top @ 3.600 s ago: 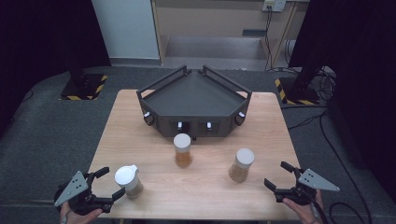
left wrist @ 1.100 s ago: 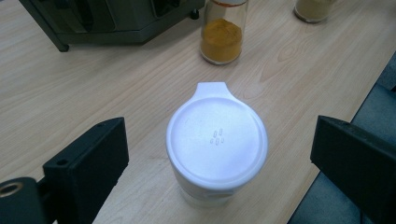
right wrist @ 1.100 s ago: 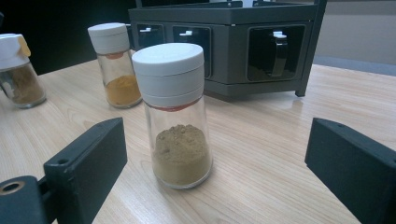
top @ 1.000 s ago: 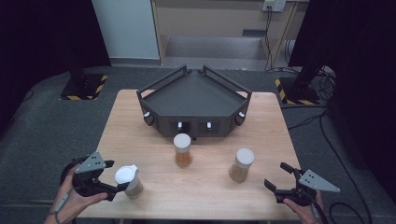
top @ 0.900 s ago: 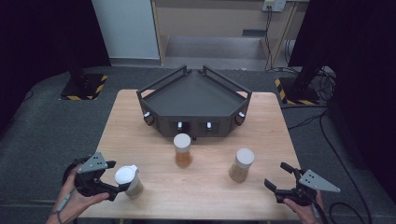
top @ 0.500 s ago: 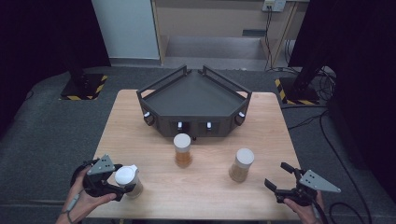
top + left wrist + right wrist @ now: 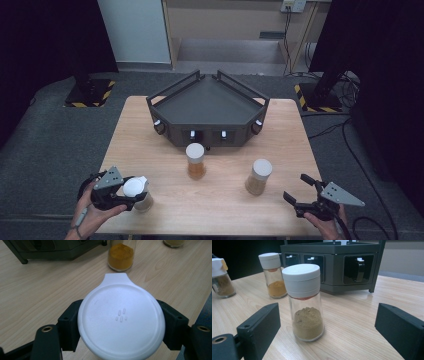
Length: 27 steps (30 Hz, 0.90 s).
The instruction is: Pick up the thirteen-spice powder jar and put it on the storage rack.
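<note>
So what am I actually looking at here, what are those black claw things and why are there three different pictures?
No machine here: a person at a wooden table holds a two-jaw hand tool, a gripper, in each hand. The high view looks down from above. The other two pictures come from small cameras riding on each gripper, looking along its black jaws.

On the table stand a dark angular rack and three spice jars with white caps: a near-left jar, a middle jar of orange powder, and a right jar of tan powder.

The left gripper has just been closing and now clamps the near-left jar below its cap; its own view looks down on that cap. The right gripper is open and holds nothing, with the right jar standing ahead between its jaws.
</note>
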{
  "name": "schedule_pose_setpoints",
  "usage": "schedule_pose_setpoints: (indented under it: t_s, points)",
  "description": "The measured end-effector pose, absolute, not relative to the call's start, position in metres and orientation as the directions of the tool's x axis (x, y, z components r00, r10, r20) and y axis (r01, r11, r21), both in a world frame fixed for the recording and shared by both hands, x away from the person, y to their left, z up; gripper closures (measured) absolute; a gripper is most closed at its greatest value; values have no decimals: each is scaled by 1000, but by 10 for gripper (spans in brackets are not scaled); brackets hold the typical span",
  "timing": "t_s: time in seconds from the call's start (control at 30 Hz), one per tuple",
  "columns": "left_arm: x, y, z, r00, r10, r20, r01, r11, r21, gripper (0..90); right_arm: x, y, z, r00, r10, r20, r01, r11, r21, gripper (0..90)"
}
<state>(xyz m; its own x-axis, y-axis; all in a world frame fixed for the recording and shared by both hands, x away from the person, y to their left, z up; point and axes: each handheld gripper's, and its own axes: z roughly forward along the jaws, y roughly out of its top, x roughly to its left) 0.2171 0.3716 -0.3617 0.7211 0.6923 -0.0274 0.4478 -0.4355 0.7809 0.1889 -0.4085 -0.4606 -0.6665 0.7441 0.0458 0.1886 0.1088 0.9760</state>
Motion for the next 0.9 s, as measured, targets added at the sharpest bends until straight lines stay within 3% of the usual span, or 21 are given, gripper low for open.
schedule_pose_setpoints:
  t_s: [0.9]
  points:
    - [229,366,-351,769,639,15,390,-488,781,301,189,-408,-460,-668,743,44,187,110,976,71]
